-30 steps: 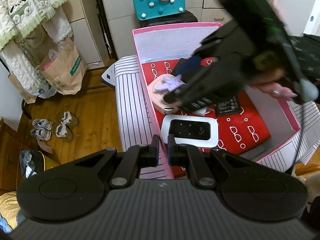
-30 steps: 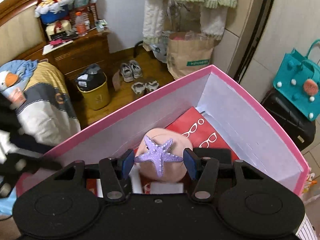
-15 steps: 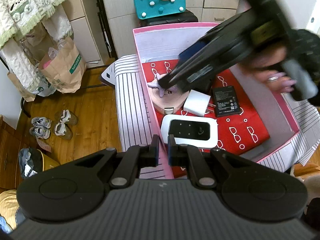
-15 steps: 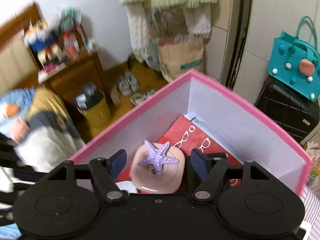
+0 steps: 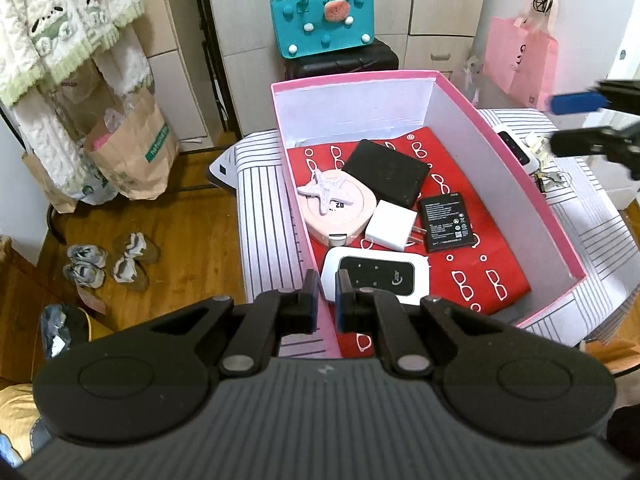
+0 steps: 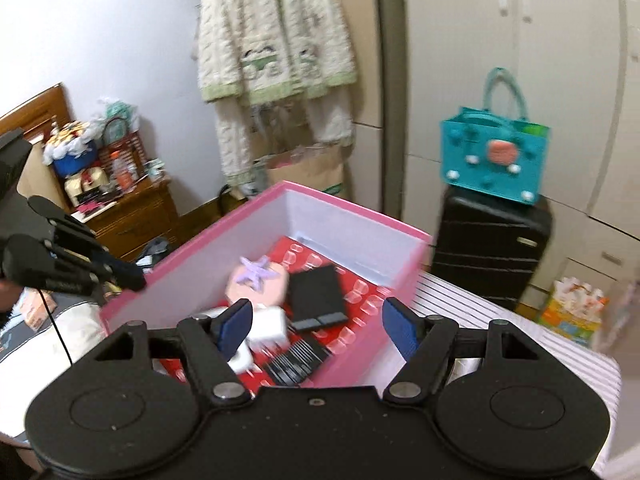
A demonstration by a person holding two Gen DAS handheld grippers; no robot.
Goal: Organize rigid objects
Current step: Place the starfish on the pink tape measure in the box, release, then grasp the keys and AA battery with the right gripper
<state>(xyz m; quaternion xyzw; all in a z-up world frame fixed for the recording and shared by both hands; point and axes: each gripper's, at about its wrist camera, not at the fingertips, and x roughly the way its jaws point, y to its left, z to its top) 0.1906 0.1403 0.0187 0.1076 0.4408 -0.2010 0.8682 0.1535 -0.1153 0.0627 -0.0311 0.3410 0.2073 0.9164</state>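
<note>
A pink box (image 5: pixel 352 80) (image 6: pixel 344 204) lined with red paper stands on a striped table (image 5: pixel 268 240). Inside it a purple starfish (image 5: pixel 326 196) (image 6: pixel 258 270) lies on a round pink case (image 5: pixel 348 220). Beside these lie a black slab (image 5: pixel 386 172), a white charger (image 5: pixel 390 224), a black battery (image 5: pixel 446 222) and a white router (image 5: pixel 376 278). My left gripper (image 5: pixel 328 306) (image 6: pixel 132 276) is shut on the box's near left wall. My right gripper (image 6: pixel 318 328) (image 5: pixel 576 122) is open and empty, held outside the box beyond its right wall.
A white device (image 5: pixel 516 148) and small clutter lie on the table right of the box. Behind stand a black suitcase (image 6: pixel 492 248) with a teal bag (image 5: pixel 322 20). A paper bag (image 5: pixel 132 152) and shoes (image 5: pixel 108 262) are on the floor at left.
The right gripper opened, left the starfish on the pink case, and drew back up out of the box to the right. The left gripper stayed put.
</note>
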